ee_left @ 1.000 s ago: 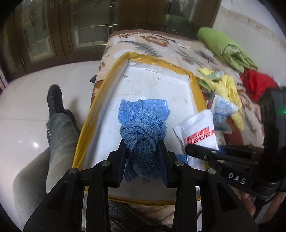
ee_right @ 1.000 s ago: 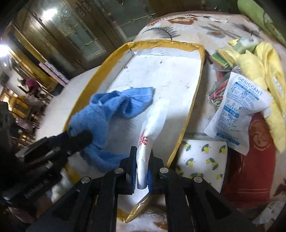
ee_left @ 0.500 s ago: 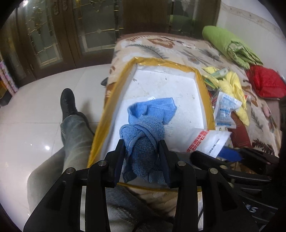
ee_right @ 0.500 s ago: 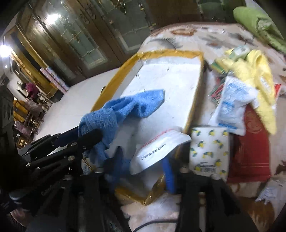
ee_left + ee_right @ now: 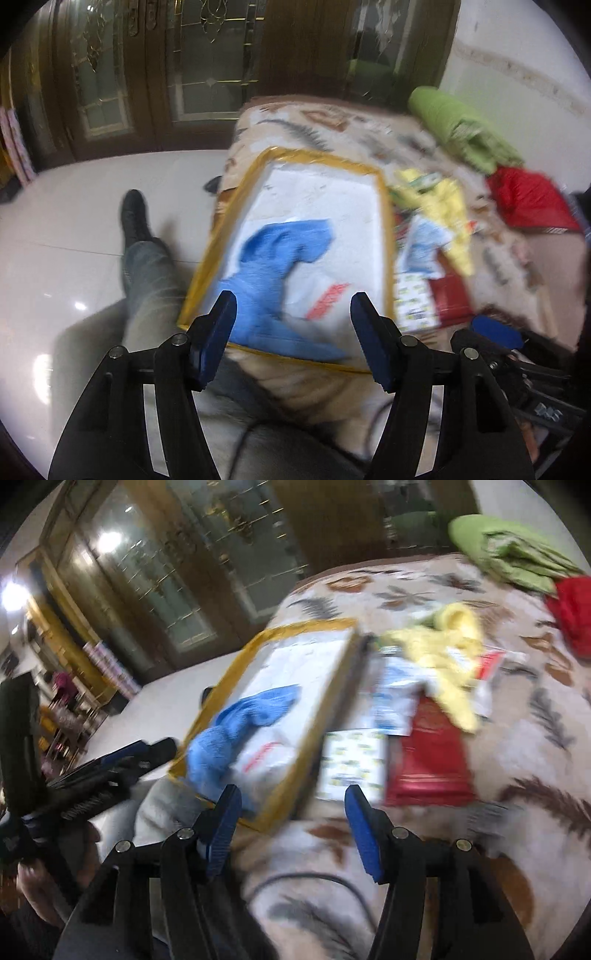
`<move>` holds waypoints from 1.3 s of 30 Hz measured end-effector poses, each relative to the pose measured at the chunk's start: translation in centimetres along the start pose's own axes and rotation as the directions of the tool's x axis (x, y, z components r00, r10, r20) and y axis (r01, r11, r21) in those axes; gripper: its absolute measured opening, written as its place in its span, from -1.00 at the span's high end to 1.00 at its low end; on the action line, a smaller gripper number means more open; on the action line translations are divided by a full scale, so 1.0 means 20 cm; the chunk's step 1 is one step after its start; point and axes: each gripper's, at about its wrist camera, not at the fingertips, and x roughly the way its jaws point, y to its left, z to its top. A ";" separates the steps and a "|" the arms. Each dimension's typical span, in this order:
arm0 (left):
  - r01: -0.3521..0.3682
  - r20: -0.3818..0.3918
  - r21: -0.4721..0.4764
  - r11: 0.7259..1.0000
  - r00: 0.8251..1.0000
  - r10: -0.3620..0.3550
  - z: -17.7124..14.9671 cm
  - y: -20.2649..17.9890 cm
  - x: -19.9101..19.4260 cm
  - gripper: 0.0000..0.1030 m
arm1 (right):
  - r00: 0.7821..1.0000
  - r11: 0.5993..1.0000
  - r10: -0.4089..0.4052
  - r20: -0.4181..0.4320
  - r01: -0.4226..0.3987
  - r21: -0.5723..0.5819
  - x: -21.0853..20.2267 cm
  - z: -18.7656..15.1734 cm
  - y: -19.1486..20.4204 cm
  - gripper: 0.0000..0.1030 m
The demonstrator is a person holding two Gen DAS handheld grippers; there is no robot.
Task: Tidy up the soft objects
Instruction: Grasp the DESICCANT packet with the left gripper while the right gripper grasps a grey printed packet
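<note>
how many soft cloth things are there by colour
blue: 1, blue towel in the yellow-rimmed tray
yellow: 1, yellow cloth
green: 1, green cloth
red: 1, red cloth
total: 4

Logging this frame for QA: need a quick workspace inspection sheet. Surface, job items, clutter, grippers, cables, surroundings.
Surface: leaf-print blanket covering the work surface.
Job's things: blue towel and white packet lying in the yellow-edged tray.
Clutter: yellow cloth, red pouch, lemon-print pack, green bundle, red fabric.
Grippers: left gripper open, empty; right gripper open, empty.
Cables: dark cable across the blanket near the right gripper.
Surroundings: glass-paned wooden doors, white tile floor, person's leg and black shoe.
</note>
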 end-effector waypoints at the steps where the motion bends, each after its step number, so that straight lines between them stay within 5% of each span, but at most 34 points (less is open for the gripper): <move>1: 0.018 0.008 -0.014 1.000 1.000 -0.018 0.00 -0.01 -0.01 -0.26 | 1.000 0.999 -0.023 0.011 0.022 0.022 -0.04 -0.01 -0.06 -0.14; 4: 0.108 0.011 -0.029 0.994 0.994 -0.107 0.01 -0.07 -0.02 -0.26 | 0.997 0.994 -0.065 0.029 0.062 0.092 -0.12 -0.03 -0.21 -0.14; 8: 0.234 -0.089 0.018 0.972 0.969 -0.231 0.04 -0.21 0.03 -0.26 | 0.993 0.979 -0.114 0.021 0.109 0.170 -0.19 -0.09 -0.36 -0.14; 14: 0.240 -0.193 0.176 0.955 0.960 -0.205 0.01 -0.46 0.11 -0.26 | 0.984 0.955 -0.176 0.020 0.165 0.246 -0.22 -0.13 -0.52 -0.14; 20: 0.304 -0.273 0.160 0.939 0.928 -0.254 0.02 -0.57 0.23 -0.26 | 0.992 0.936 -0.127 -0.017 0.126 0.328 -0.16 -0.21 -0.62 -0.14; 25: 0.291 -0.270 0.153 0.944 0.931 -0.243 0.09 -0.61 0.34 -0.26 | 0.987 0.924 -0.159 -0.022 0.156 0.349 -0.08 -0.21 -0.61 -0.24; 35: 0.158 -0.285 0.224 0.962 0.954 -0.091 0.30 -0.73 0.76 -0.24 | 0.981 0.898 -0.191 -0.045 0.193 0.395 0.04 -0.16 -0.66 -0.31; 37: 0.164 -0.292 0.209 0.964 0.951 -0.098 0.32 -0.73 0.82 -0.01 | 0.982 0.898 -0.186 -0.040 0.186 0.399 0.03 -0.17 -0.67 -0.29; 39: 0.183 -0.309 0.191 0.964 0.944 -0.118 0.32 -0.73 0.85 0.59 | 0.986 0.897 -0.166 -0.033 0.165 0.411 0.02 -0.17 -0.70 -0.28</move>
